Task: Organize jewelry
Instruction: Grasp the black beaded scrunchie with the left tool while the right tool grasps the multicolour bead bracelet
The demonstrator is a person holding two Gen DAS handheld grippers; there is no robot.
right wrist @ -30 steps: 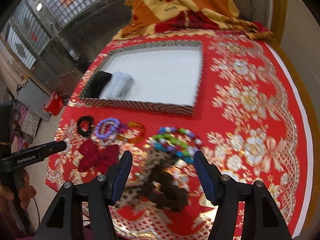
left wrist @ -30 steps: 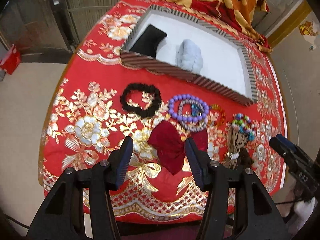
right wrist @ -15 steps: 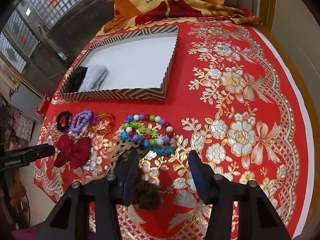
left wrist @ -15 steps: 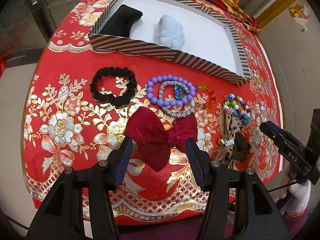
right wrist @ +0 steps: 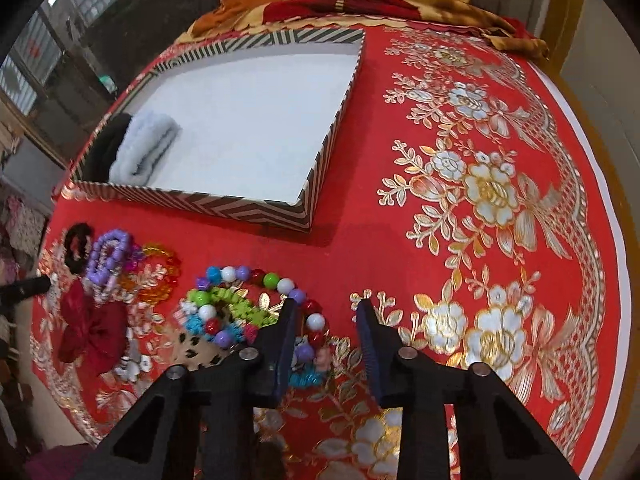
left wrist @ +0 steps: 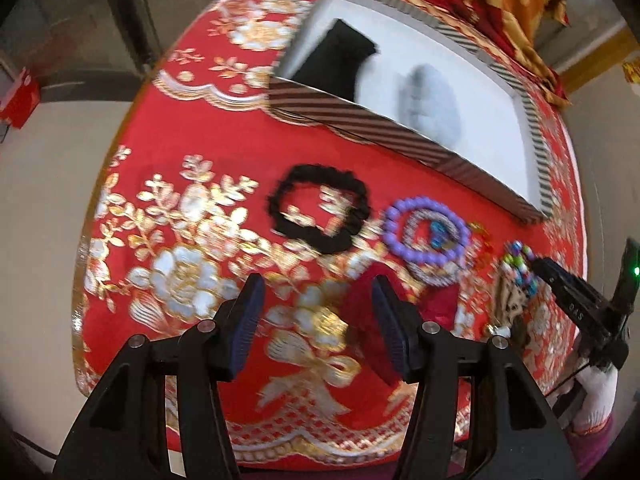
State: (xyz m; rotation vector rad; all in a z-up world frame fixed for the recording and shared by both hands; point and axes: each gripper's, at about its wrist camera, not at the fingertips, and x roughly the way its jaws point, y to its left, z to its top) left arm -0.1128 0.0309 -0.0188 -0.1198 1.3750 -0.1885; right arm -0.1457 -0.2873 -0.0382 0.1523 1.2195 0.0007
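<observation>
Left wrist: my left gripper (left wrist: 316,312) is spread, empty; black scrunchie (left wrist: 318,213) and purple bracelet (left wrist: 426,232) lie outside the striped box (left wrist: 360,110). Right wrist: right gripper (right wrist: 326,334) spread, empty, beside bead bracelets (right wrist: 248,304). Most sorting remains, I judge.

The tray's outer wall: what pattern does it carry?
Dark-and-white chevron stripes on the tray, clearest in the right wrist view.

A red tablecloth (right wrist: 360,240) is showing gold-and-white flowers; the tray (right wrist: 200,200) is wearing brown-and-white chevron stripes; the beaded bracelet (left wrist: 426,230) is glowing purple.
</observation>
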